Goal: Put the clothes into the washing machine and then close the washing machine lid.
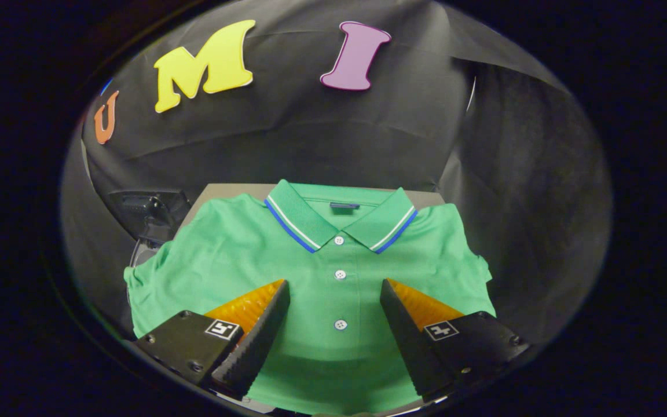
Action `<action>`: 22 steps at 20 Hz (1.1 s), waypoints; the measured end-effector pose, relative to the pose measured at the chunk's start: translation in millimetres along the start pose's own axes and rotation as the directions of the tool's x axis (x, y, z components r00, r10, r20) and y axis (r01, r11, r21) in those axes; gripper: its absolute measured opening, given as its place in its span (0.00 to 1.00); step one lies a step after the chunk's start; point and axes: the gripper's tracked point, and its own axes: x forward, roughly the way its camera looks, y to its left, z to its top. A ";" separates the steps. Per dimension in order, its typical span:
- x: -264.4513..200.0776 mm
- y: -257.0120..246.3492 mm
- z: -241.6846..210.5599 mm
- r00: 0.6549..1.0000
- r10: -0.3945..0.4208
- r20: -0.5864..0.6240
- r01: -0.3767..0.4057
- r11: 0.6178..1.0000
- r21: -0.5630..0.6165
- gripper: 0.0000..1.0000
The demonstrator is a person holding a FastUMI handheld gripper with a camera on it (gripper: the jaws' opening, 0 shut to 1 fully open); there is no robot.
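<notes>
A green polo shirt [241, 249] with a blue-and-white trimmed collar and white buttons lies flat, front up, on a grey surface [229, 190]. My gripper [334, 285] hovers over the shirt's lower front, open, its two fingers spread to either side of the button placket. Nothing is held between the fingers. The shirt's collar lies beyond the fingertips, and its hem runs under the gripper, out of sight.
A dark object [148, 209] with a curved clear edge sits beyond the shirt's sleeve, left of the grey surface. Black cloth walls close in behind the surface and along its right side.
</notes>
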 end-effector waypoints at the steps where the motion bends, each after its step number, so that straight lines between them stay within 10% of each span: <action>1: 0.2 0.8 -1.1 1.000 -0.001 -0.015 0.001 1.000 -0.005 1.00; 14: 0.6 11.4 -6.9 0.988 0.051 -0.145 -0.042 0.997 0.060 0.86; 22: 0.3 29.0 -3.8 0.995 0.092 -0.047 -0.089 0.995 0.053 0.11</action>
